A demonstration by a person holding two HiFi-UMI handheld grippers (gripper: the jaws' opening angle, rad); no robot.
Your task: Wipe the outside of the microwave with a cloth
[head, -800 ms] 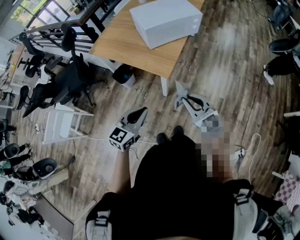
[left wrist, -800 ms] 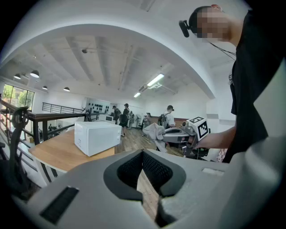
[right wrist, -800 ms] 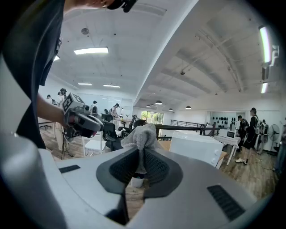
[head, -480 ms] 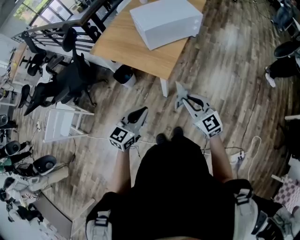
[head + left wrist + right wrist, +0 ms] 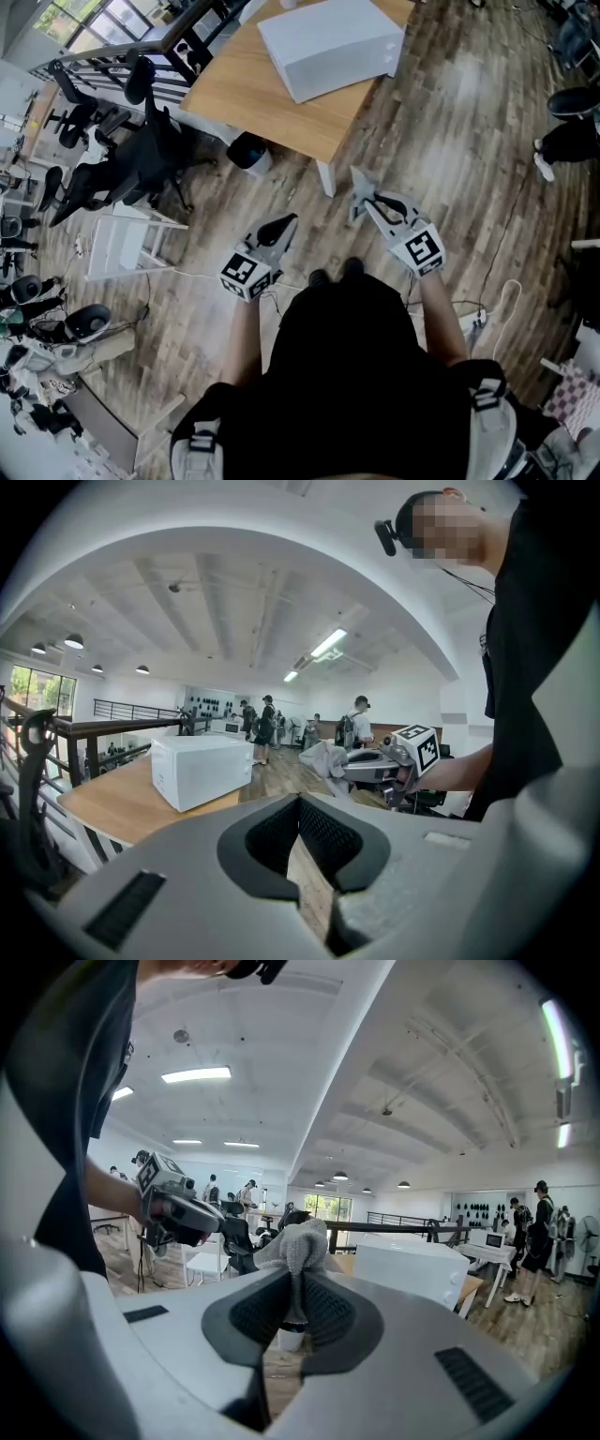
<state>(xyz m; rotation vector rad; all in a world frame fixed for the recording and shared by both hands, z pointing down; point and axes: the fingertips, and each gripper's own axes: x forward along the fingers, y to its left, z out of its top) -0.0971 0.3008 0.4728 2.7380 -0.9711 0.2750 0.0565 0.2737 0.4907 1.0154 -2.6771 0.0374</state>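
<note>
- The microwave (image 5: 328,42) sits on the wooden bench (image 5: 253,94). I am standing on the floor (image 5: 450,141), well short of the microwave, so no wiping has begun.
- The right hand-held gripper (image 5: 296,1307) has its jaws closed down on the grey cloth (image 5: 298,1246). One fold is pinched between the pads and the rest bunches above the tips. I judge the free bunch is left out front so that it reaches the microwave's casing before the jaws do.
- The left hand-held gripper (image 5: 300,808) has its jaws brought together with nothing between them. It hangs level with the right one, equally far from the microwave. It looks idle to me, perhaps kept free to steady the microwave.
- Both point towards the microwave, which I read as the approach stage.
</note>
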